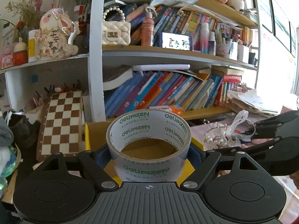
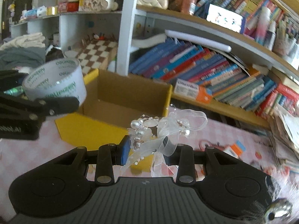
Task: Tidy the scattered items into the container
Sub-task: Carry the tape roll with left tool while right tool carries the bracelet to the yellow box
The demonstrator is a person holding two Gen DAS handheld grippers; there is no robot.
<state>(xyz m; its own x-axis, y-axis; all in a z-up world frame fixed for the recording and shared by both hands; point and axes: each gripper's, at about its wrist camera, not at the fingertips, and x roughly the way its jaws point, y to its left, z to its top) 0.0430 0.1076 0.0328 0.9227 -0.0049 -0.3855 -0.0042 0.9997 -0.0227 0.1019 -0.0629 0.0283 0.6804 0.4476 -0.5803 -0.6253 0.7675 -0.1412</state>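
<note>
Tape roll (image 1: 149, 141) fills the bottom centre of the left wrist view, clamped between the left claw (image 1: 149, 154) jaws, which sit wide around it. Behind it sits the yellow cardboard box (image 1: 97, 136), with a chessboard (image 1: 61, 123) at left. Over in the right wrist view, the right claw (image 2: 146, 147) is narrow, pinching a pearl-and-ribbon hairpiece (image 2: 160, 128) at centre above the pink surface (image 2: 233, 136), box open at mid-left.
</note>
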